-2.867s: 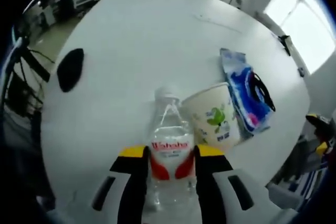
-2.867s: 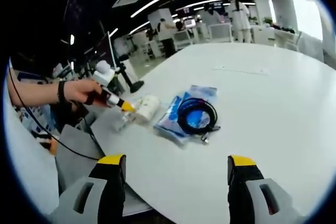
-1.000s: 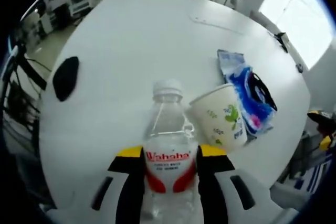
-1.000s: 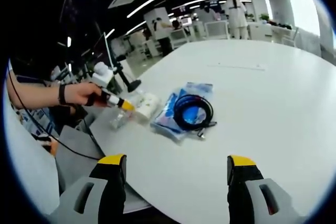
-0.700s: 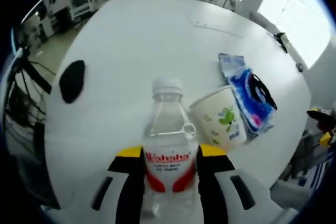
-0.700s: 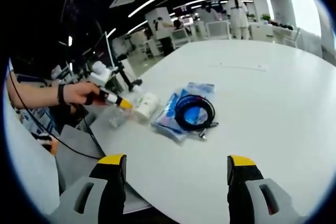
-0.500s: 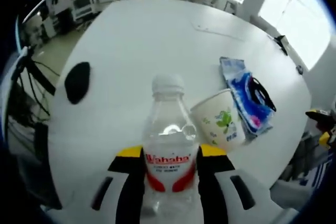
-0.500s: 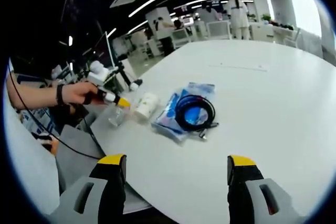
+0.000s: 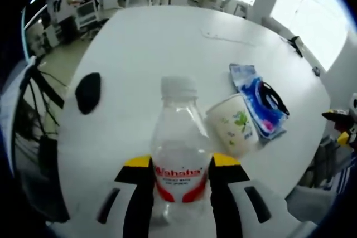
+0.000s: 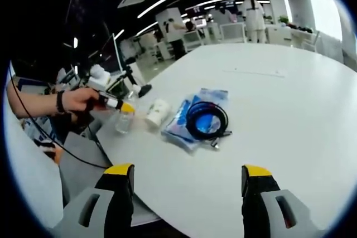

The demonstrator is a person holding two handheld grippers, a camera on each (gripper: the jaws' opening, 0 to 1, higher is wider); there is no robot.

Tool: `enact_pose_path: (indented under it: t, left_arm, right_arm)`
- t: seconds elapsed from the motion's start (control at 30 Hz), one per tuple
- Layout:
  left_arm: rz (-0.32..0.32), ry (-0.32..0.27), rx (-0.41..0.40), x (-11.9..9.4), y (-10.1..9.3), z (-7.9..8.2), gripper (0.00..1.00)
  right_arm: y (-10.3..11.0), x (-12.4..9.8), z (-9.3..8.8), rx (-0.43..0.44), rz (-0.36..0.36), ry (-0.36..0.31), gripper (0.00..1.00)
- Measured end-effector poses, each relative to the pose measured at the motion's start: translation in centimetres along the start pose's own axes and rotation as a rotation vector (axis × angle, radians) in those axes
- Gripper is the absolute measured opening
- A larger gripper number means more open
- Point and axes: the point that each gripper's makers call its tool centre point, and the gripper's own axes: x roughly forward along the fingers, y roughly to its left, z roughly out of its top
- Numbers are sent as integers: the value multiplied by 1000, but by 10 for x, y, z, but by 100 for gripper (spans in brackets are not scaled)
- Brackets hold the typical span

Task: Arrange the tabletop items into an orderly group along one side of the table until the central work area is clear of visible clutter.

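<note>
My left gripper [image 9: 181, 166] is shut on a clear plastic water bottle [image 9: 178, 132] with a white cap and a red label, held upright between the yellow-tipped jaws. A paper cup [image 9: 231, 125] lies on its side just right of the bottle, apart from it. Beyond the cup lies a blue packet [image 9: 252, 87] with a coiled black cable [image 9: 273, 96] on it. In the right gripper view the left gripper [image 10: 116, 105] holds the bottle [image 10: 124, 121] near the table's edge, left of the cup [image 10: 158, 112] and packet [image 10: 199, 118]. My right gripper [image 10: 187, 193] is open, away from everything.
A black oval object [image 9: 88, 92] lies on the white round table [image 9: 167, 43] left of the bottle. A person's hand [image 10: 78, 100] grips the left tool. A grey chair [image 10: 81, 163] stands at the near table edge. Desks and people fill the far room.
The left gripper has tipped the bottle up to upright and drawn it a little away from the cup. The right gripper has stayed put.
</note>
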Motion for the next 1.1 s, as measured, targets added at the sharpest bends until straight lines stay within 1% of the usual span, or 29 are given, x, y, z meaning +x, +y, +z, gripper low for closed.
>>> enact_pose_path:
  t: [0.2, 0.3, 0.43, 0.77, 1.1]
  left_arm:
    - [6, -20, 2, -10, -3, -2, 37]
    - [9, -36, 4, -9, 0, 2, 37]
    - [16, -49, 4, -11, 6, 0, 37]
    - [31, -80, 2, -17, 13, -9, 37]
    - [53, -118, 12, -27, 13, -21, 37]
  right_arm:
    - [0, -1, 0, 1, -1, -1, 80]
    - [2, -1, 0, 2, 0, -4, 80]
    - [4, 0, 1, 0, 4, -4, 80]
    - [8, 0, 1, -8, 12, -5, 80]
    - [13, -2, -8, -6, 22, 2, 80]
